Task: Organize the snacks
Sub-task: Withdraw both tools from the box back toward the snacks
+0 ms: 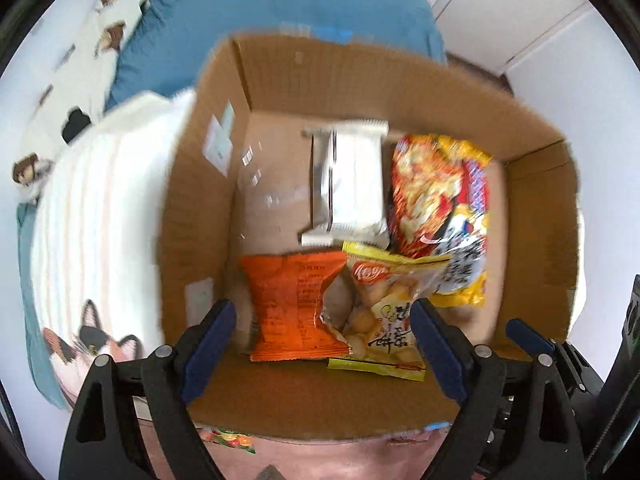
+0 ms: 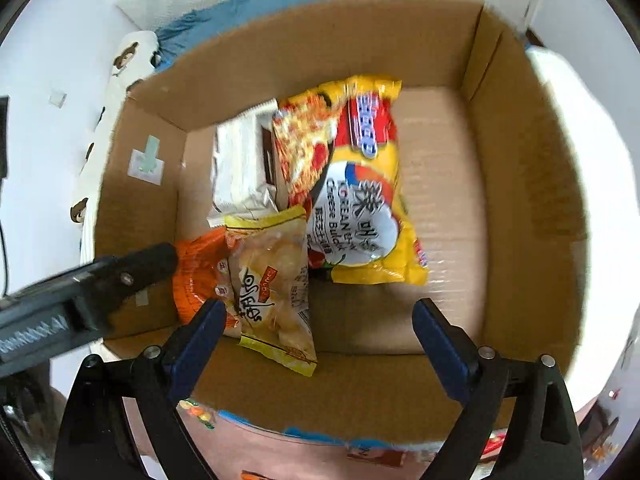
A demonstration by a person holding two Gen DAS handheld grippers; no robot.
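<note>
An open cardboard box (image 1: 276,76) (image 2: 532,184) holds several snack packs. In the left wrist view an orange pack (image 1: 292,304) and a yellow cracker pack (image 1: 388,312) lie at the near wall, with a white pack (image 1: 348,184) and a red-yellow noodle pack (image 1: 436,208) behind. All show in the right wrist view too: orange pack (image 2: 196,276), cracker pack (image 2: 272,280), white pack (image 2: 240,168), noodle pack (image 2: 356,184). My left gripper (image 1: 324,344) is open and empty above the box's near edge. My right gripper (image 2: 316,336) is open and empty over the box.
The box sits on a bed with a blue sheet (image 1: 248,12) and a white cat-print blanket (image 1: 100,208). More snack packs (image 2: 380,452) lie on a pink cover in front of the box. The left gripper's body (image 2: 80,296) reaches in from the left.
</note>
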